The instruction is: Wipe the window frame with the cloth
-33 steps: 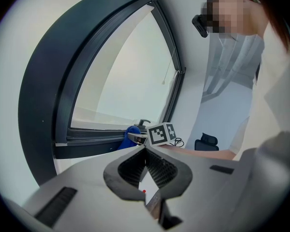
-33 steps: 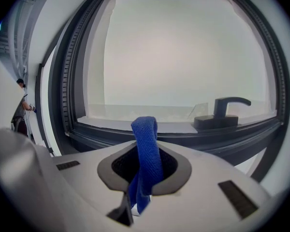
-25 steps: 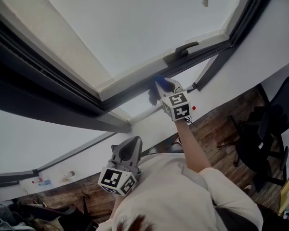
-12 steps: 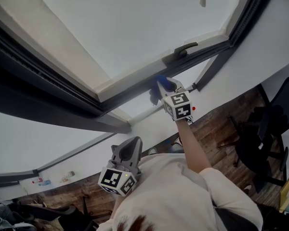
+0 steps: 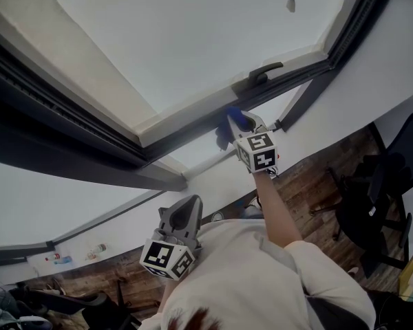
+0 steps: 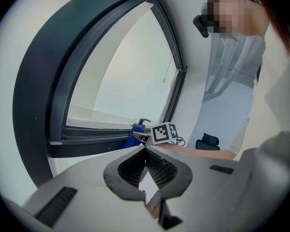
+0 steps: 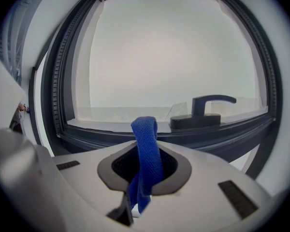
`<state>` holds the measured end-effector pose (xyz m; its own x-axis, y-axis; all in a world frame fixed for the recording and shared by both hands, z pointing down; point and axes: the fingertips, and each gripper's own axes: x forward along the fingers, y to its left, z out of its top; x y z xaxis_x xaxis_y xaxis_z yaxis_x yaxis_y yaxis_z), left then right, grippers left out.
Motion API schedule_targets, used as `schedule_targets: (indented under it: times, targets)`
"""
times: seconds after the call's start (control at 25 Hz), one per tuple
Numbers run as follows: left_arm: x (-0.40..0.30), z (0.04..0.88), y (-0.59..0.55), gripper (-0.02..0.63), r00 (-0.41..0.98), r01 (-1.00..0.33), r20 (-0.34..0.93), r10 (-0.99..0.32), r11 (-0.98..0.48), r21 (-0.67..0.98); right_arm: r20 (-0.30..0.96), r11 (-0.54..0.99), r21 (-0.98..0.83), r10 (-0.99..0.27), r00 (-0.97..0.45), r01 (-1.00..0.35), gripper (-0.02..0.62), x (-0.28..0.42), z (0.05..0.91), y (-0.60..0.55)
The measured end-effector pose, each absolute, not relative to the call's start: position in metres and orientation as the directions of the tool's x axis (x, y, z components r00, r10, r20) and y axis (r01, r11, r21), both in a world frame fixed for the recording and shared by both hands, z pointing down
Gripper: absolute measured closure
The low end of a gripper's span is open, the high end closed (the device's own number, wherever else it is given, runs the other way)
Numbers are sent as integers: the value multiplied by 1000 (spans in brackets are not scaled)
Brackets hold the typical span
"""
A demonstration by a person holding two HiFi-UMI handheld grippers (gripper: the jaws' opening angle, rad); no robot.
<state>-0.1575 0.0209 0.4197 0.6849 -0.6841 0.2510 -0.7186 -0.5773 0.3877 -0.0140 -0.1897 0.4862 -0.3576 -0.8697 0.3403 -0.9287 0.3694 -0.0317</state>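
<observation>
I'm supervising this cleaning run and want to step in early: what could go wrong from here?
1. The cloth is only a narrow strip pinched in the right gripper, so it may slip out while rubbing along the window frame.
2. The window handle sits on the same rail, just beside the cloth; a sideways stroke could snag on it.

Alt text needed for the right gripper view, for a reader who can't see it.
The right gripper is shut on a blue cloth, whose free end stands up in front of the dark lower window frame. A dark handle sits on the frame to the right, with pale glass behind.
</observation>
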Motion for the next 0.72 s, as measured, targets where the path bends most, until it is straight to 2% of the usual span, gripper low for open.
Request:
schedule_targets:
  times: [0.72]
  targets:
    - [-144, 421, 17, 597, 683, -721, 257, -684, -572, 391, 335, 355, -44, -875, -349, -934, 546, 7, 487, -194]
